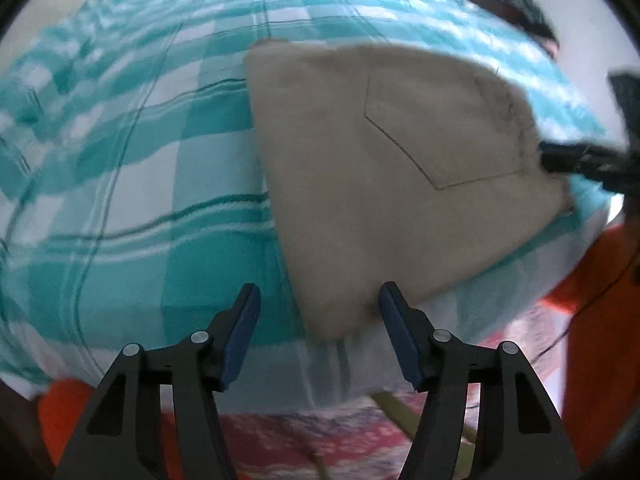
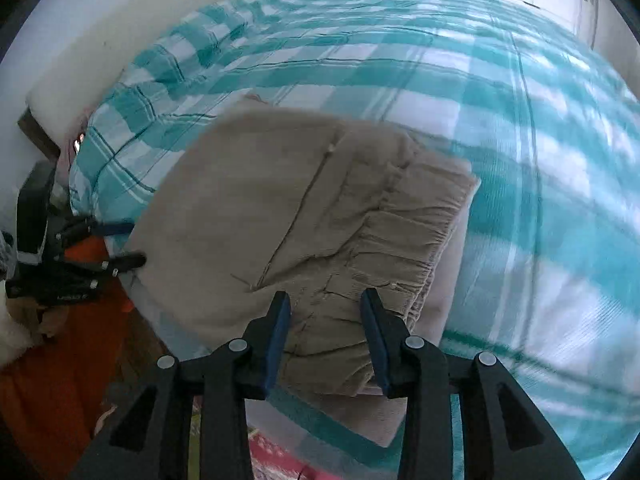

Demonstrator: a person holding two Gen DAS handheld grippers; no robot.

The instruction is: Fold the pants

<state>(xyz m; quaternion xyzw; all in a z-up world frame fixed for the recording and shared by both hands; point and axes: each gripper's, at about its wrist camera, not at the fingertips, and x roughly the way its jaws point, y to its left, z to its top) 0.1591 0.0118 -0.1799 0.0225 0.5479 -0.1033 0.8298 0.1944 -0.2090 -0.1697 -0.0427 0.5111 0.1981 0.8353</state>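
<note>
Beige pants (image 1: 380, 168) lie folded in a compact stack on a teal and white checked bedspread (image 1: 132, 184). A back pocket faces up. My left gripper (image 1: 316, 300) is open, its fingers straddling the near corner of the stack just above it. In the right wrist view the pants (image 2: 280, 216) show the elastic waistband on top. My right gripper (image 2: 325, 308) is open over the waistband edge, holding nothing. The left gripper also shows in the right wrist view (image 2: 124, 244) at the stack's left edge, and the right gripper shows in the left wrist view (image 1: 560, 158) at its right edge.
The bedspread (image 2: 540, 160) covers the bed. A white wall (image 2: 100, 32) runs behind it. An orange cloth (image 1: 600, 340) and a patterned red rug (image 1: 304, 436) lie below the bed's near edge. A dark object (image 1: 516, 8) sits at the far right.
</note>
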